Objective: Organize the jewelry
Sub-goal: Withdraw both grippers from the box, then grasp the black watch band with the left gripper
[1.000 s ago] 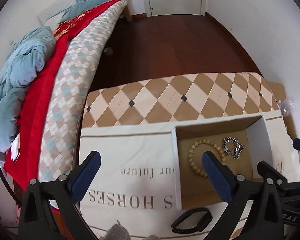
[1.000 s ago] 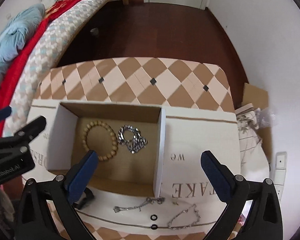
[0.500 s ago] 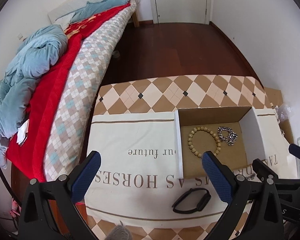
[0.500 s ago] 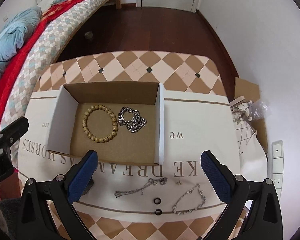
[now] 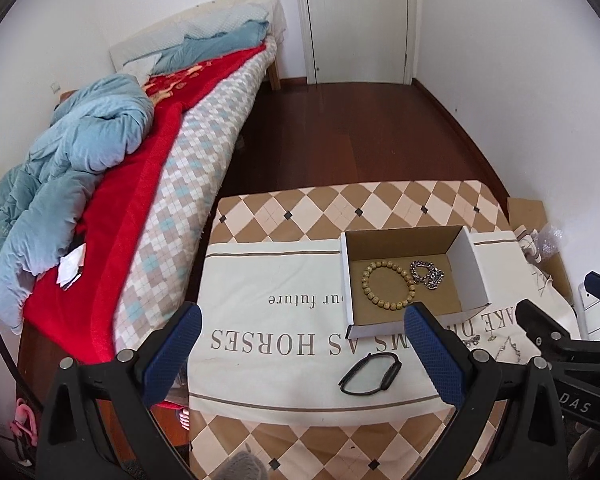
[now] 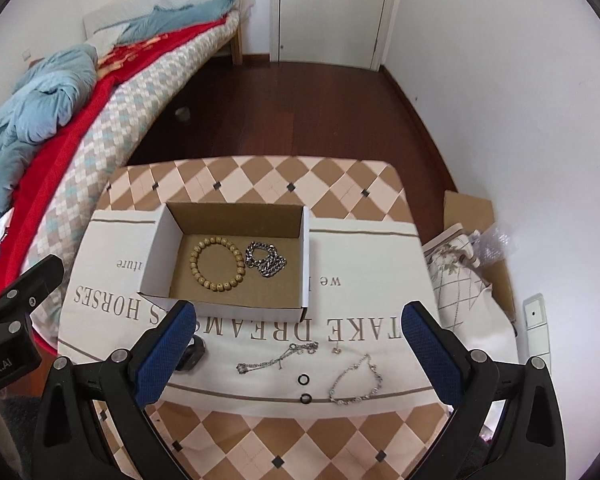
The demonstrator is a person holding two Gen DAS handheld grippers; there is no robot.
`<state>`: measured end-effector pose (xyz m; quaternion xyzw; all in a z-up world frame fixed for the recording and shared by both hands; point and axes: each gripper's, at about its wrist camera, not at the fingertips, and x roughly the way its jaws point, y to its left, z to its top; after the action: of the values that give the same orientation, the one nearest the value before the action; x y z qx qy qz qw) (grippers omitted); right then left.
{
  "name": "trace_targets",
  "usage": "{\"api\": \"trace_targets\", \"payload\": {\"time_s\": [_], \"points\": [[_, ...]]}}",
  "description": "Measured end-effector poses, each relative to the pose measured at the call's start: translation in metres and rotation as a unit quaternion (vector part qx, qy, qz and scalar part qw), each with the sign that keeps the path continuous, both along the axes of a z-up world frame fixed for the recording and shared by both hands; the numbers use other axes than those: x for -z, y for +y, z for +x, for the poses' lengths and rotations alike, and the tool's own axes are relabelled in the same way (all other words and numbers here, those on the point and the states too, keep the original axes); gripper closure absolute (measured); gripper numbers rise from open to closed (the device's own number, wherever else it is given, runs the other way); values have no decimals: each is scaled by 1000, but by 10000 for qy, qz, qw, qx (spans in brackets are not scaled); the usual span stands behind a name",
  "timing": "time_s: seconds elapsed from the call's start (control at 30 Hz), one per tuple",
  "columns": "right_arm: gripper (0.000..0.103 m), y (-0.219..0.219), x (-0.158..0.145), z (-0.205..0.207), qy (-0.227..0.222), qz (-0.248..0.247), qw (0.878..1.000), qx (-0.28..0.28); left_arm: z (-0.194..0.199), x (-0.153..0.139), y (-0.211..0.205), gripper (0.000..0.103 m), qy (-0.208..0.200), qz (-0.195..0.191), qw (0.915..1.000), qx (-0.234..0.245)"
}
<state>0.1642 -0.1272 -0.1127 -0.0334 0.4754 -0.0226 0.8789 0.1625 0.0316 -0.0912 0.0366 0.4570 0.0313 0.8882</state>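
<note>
An open cardboard box point(image 6: 156, 256) point(image 5: 470, 264) sits on a cream printed cloth on the table. Inside lie a wooden bead bracelet point(image 6: 217, 264) point(image 5: 388, 285) and a silver chain point(image 6: 266, 260) point(image 5: 426, 274). In front of the box on the cloth lie a thin silver necklace point(image 6: 278, 358), a second silver chain bracelet point(image 6: 356, 380), two small black rings point(image 6: 303, 379) and a black band point(image 5: 370, 373) point(image 6: 192, 356). My left gripper point(image 5: 300, 352) and right gripper point(image 6: 300, 356) are both open, empty, and held high above the table's near side.
The table has a checked cover point(image 6: 260, 178). A bed with a red blanket and blue quilt point(image 5: 80, 152) runs along the left. Dark wooden floor point(image 5: 360, 132) and a white door lie beyond. Cardboard and plastic wrap point(image 6: 488, 240) sit by the right wall.
Both grippers have pulled back and up from the box, so the table looks smaller and more of the room shows. Both stay open. The jewelry has not moved.
</note>
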Motion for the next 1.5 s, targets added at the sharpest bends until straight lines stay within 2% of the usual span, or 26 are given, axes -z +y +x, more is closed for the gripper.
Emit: {"api": "trace_targets", "payload": {"time_s": [0.2, 0.33, 0.47, 0.57, 0.6, 0.63, 0.67, 0.73, 0.77, 0.8, 0.83, 0.9, 0.97, 1.07, 1.17, 1.27, 1.3, 1.33, 1.4, 1.5], "points": [[0, -1, -21, -25, -229, 129, 9997, 1, -23, -16, 4, 0, -168, -121, 9998, -5], [0, -7, -23, -37, -244, 313, 9992, 31, -32, -14, 8, 0, -166, -158, 9997, -70], [0, -22, -8, -43, -123, 501, 9985, 175, -31, 13, 15, 0, 94, -85, 9998, -176], [1, -38, 16, -44, 97, 588, 9973, 419, -25, 48, 22, 0, 452, -91, 9986, -272], [5, -46, 28, -44, 189, 713, 9960, 497, -22, 61, 24, 0, 571, -121, 9979, -290], [19, -52, 37, -43, 269, 769, 9951, 561, -19, 73, 25, 0, 683, -130, 9972, -293], [37, -58, 46, -42, 366, 798, 9940, 648, -15, 84, 25, 0, 791, -138, 9964, -279], [48, -75, 66, -41, 565, 921, 9904, 863, -6, 109, 23, 2, 1053, -192, 9940, -229], [48, -85, 76, -41, 627, 975, 9882, 999, -2, 118, 22, 2, 1143, -194, 9931, -186], [48, -94, 82, -42, 679, 1001, 9865, 1107, 4, 131, 20, 5, 1289, -184, 9914, -107], [48, -101, 89, -42, 733, 1029, 9846, 1210, 7, 138, 18, 13, 1379, -162, 9903, -40], [48, -114, 98, -42, 821, 1058, 9817, 1354, 17, 155, 12, 18, 1620, -140, 9866, 150], [48, -124, 107, -42, 895, 1048, 9796, 1462, 25, 173, 3, 20, 1883, -140, 9812, 411], [48, -136, 117, -40, 985, 1043, 9766, 1603, 32, 190, -6, 29, 2120, -95, 9750, 657], [48, -144, 122, -39, 1025, 1082, 9737, 1724, 34, 197, -13, 50, 2216, -189, 9717, 796], [48, -146, 127, -38, 1078, 1107, 9723, 1755, 34, 196, -21, 69, 2126, -250, 9720, 964], [48, -145, 130, -37, 1103, 1104, 9722, 1743, 33, 195, -24, 85, 2100, -246, 9719, 1034], [48, -144, 131, -36, 1120, 1105, 9723, 1726, 33, 194, -28, 92, 2093, -203, 9715, 1090], [48, -144, 133, -36, 1133, 1114, 9723, 1717, 33, 194, -31, 99, 2109, -204, 9706, 1141], [48, -146, 134, -35, 1119, 1143, 9708, 1786, 27, 193, -26, 99, 2091, -271, 9720, 1037]]}}
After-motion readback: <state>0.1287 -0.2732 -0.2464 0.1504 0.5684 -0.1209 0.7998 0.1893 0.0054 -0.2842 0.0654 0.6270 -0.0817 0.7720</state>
